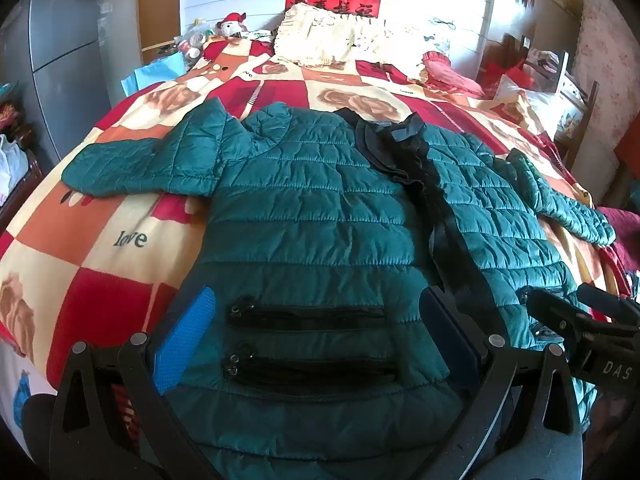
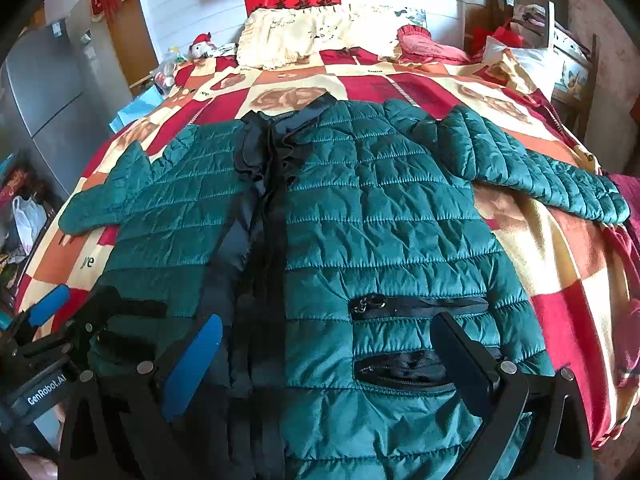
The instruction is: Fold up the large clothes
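Observation:
A teal quilted jacket (image 1: 312, 208) lies spread flat, front up, on the bed, with a black zipper strip down its middle and both sleeves out to the sides. It also shows in the right wrist view (image 2: 380, 216). My left gripper (image 1: 316, 320) is open above the jacket's left hem, over two black zip pockets (image 1: 306, 316). My right gripper (image 2: 326, 344) is open above the right hem, by its pockets (image 2: 420, 306). Each gripper shows at the edge of the other's view: the right one (image 1: 580, 320) and the left one (image 2: 48, 320).
The bed has a red, orange and cream checked quilt (image 1: 92, 248). Cream pillows (image 1: 320, 36) and a red cushion (image 1: 448, 72) lie at its head. A grey fridge (image 1: 60, 60) stands left. A chair with bags (image 2: 540, 40) stands right.

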A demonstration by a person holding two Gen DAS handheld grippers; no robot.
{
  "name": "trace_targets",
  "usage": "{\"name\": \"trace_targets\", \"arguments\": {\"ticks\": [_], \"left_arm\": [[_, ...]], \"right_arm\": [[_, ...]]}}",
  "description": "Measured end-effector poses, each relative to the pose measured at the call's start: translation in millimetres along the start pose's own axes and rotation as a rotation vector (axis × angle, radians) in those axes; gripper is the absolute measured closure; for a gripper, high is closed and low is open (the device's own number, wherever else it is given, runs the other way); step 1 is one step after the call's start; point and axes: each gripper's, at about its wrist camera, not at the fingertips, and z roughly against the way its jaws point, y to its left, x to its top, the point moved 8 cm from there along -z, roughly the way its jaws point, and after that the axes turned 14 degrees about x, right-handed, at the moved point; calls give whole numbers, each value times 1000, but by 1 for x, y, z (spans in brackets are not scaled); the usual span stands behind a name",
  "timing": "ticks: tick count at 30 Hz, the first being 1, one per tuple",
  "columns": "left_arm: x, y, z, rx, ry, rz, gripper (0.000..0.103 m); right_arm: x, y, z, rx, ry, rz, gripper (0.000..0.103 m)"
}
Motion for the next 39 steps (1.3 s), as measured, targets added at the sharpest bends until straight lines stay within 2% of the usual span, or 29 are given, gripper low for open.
{"name": "trace_targets", "arguments": {"ticks": [27, 39], "left_arm": [[57, -2, 17, -12, -84, 34, 1], [107, 14, 13, 19, -119, 77, 1]], "right_arm": [[59, 24, 11, 39, -49, 8, 0], [120, 43, 10, 53, -49, 34, 0]]}}
